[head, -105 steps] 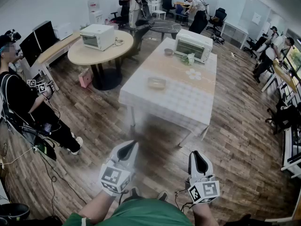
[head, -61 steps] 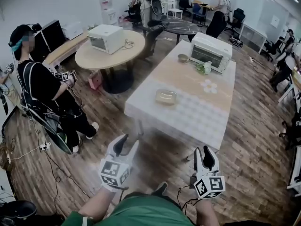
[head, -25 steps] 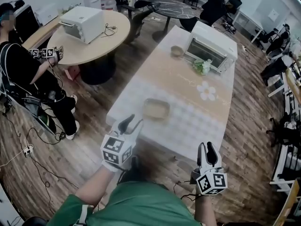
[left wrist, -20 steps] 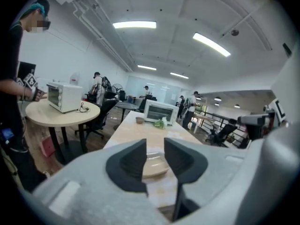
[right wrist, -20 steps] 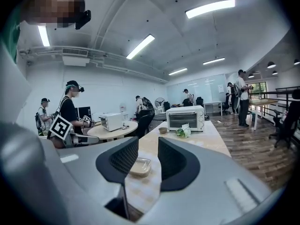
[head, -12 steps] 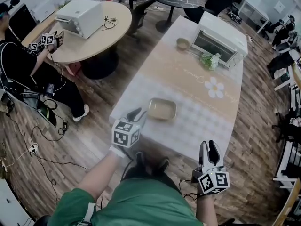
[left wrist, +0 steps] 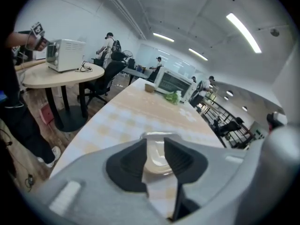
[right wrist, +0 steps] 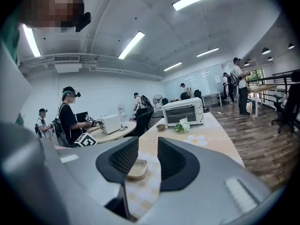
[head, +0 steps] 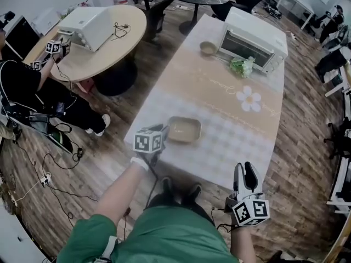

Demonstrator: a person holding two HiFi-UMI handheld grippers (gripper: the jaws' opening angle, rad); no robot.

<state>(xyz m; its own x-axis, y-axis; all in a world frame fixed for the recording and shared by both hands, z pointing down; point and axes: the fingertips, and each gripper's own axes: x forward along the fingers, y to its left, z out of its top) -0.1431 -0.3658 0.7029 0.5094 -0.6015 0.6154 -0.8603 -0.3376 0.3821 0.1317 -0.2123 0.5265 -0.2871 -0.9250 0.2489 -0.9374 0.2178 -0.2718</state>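
on table (head: 236,138) — tray (head: 184,129) just ahead of left tongs (head: 162,130), spread | right tongs (head: 248,172) spread — well apart

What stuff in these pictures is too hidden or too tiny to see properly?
- Tray: in the left gripper view, the left tongs cover both its sides.
- Whether those tongs touch the tray: in the head view, their marker cube covers most of the tips.
- Small bowl: in the head view, too small to tell what is inside.
- Oven: in the head view, its inside is too dark to see.
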